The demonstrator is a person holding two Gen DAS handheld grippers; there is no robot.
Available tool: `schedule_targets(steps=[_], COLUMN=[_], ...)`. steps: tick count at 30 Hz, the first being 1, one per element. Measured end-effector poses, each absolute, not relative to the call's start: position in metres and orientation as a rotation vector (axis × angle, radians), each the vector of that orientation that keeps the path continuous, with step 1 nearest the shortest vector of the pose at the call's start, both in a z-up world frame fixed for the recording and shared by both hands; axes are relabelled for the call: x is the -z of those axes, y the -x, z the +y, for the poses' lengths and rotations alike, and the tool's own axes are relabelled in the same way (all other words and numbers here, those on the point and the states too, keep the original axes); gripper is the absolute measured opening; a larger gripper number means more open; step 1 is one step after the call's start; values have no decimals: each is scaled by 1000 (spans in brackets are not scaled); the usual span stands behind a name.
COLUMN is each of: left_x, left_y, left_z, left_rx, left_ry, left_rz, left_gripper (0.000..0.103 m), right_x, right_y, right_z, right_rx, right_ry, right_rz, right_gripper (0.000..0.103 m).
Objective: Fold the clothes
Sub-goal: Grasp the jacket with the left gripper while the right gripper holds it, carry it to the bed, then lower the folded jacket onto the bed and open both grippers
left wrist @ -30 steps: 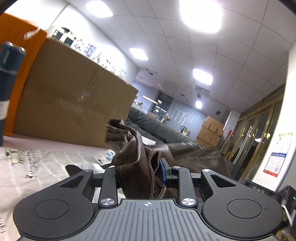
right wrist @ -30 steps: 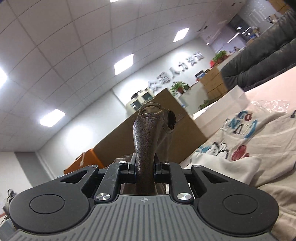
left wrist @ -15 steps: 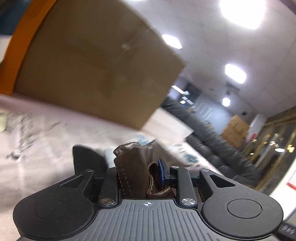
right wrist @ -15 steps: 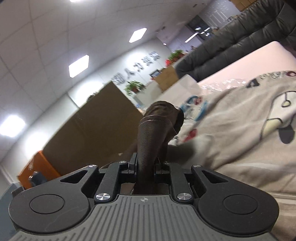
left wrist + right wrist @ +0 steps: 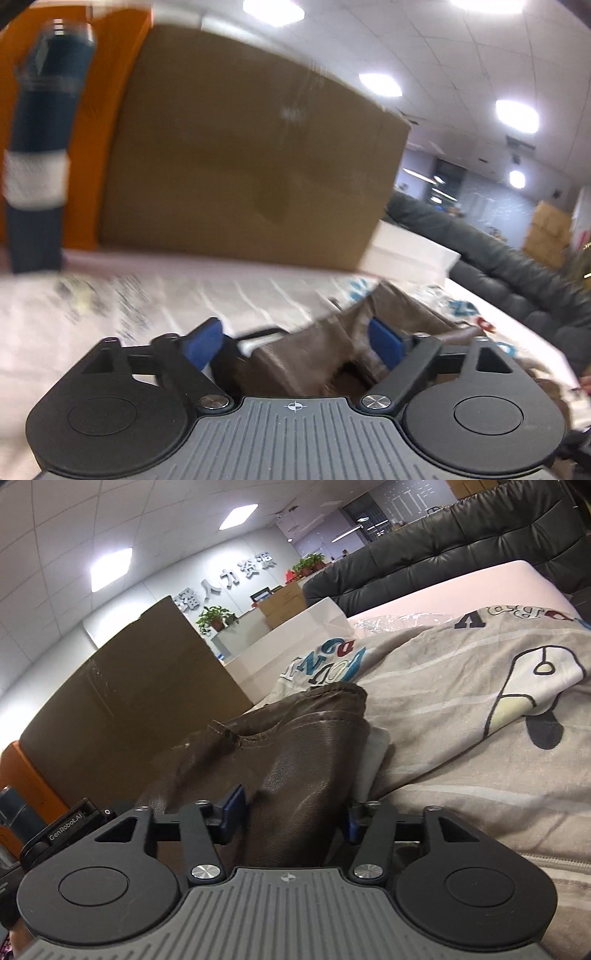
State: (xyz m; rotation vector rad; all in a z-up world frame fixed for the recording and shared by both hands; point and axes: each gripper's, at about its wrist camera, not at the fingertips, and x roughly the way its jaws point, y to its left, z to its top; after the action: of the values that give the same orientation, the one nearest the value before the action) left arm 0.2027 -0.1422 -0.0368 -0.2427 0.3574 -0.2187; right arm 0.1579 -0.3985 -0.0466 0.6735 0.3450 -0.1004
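The left gripper (image 5: pixel 295 338) is opening — its blue pads (image 5: pixel 384 343) are standing wide apart, and the brown leather garment (image 5: pixel 325 354) is lying loose between them, slumped toward the pad at 3 o'clock without being pinched. The garment is resting on the printed grey bedsheet (image 5: pixel 155 306), trailing off toward 2 o'clock. Behind it, filling 12 o'clock, a large cardboard box (image 5: pixel 251 155) is standing on the bed's far edge, with an orange panel (image 5: pixel 110 92) at 10 o'clock and a dark blue bottle (image 5: pixel 40 147) at 9 o'clock, blurred.

The right gripper (image 5: pixel 293 819) is opening too. A fold of the brown leather garment (image 5: pixel 295 760) is rising between its pads, which are parted either side of it; whether they are touching the leather at all is hard to tell, though there is no squeeze showing. The fold is heaping up toward 12 o'clock on the printed grey bedsheet (image 5: pixel 461 709), which is spreading out to 3 o'clock. The cardboard box (image 5: pixel 140 686) is sitting at 10 o'clock, a black sofa (image 5: pixel 461 550) at 1 o'clock — and the body of the other gripper is peeking in at 8 o'clock.
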Motion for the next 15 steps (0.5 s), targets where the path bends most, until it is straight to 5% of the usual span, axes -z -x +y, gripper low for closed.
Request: schedule_targets(steps=[5,15], left_x=[11,-60], left_y=[-167,-82], left_z=[-140,-135], left_rx=[258,376], left_ry=[84,-398], left_rz=[289,20], left_gripper=[100,103], right_x=[43,27], right_y=[-139,-90], right_z=[-405,-381], right_rx=[129,202], right_ry=[-737,-746], right_rz=[261,232], right_gripper=[83,85])
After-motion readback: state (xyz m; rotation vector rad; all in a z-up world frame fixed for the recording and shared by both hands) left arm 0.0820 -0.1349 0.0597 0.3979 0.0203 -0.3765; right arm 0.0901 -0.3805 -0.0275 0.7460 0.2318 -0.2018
